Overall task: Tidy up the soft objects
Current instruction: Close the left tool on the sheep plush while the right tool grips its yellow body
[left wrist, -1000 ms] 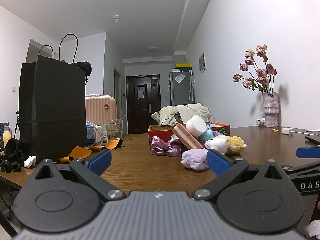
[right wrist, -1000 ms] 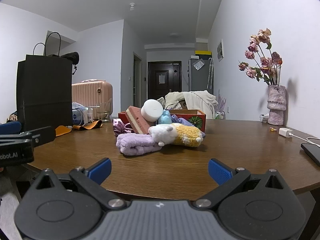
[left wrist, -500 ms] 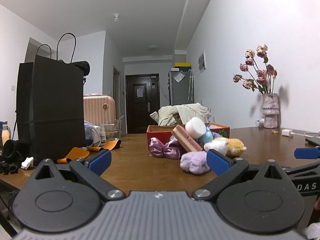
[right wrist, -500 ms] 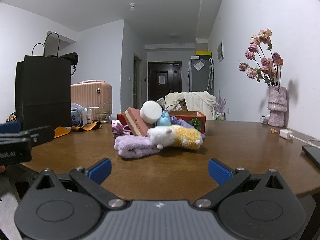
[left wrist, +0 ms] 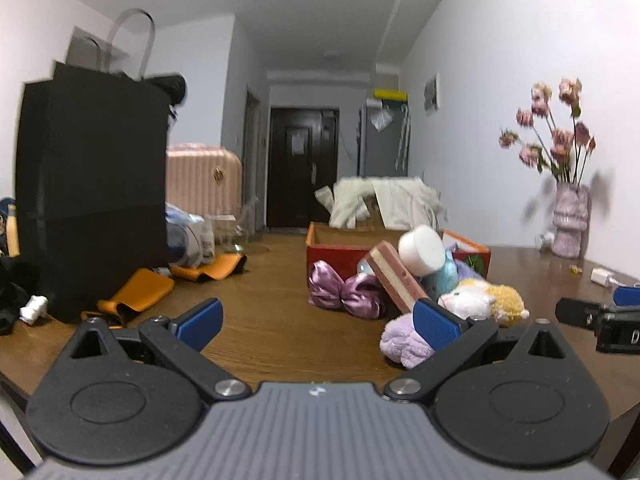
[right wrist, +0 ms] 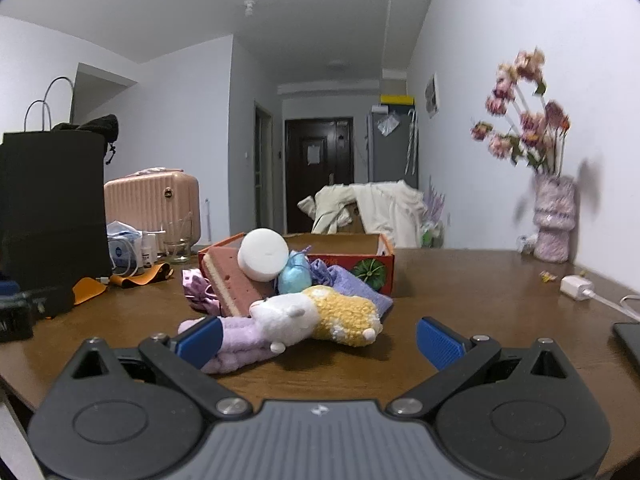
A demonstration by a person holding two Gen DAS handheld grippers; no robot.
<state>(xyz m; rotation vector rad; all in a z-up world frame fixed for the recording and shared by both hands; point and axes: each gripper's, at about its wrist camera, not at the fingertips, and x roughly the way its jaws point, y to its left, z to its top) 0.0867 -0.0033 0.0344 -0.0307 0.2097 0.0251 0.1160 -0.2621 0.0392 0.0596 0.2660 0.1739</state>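
Both grippers, left gripper (left wrist: 316, 322) and right gripper (right wrist: 318, 338), are wide open and hold nothing. The fluffy white-and-yellow toy sheep (right wrist: 320, 314) lies on the brown wooden table (right wrist: 480, 304), touching a soft purple cloth (right wrist: 240, 340) (in front of the red cardboard box (right wrist: 348, 258)).

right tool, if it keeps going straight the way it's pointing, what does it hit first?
Most likely the white-and-yellow plush toy, which lies dead ahead of the right tool between its open fingers, on the lavender plush. Depth is unclear, so the lavender one might touch the left finger first.

yellow-white plush (right wrist: 320, 312), lilac towel (right wrist: 240, 336), red box (right wrist: 352, 260)
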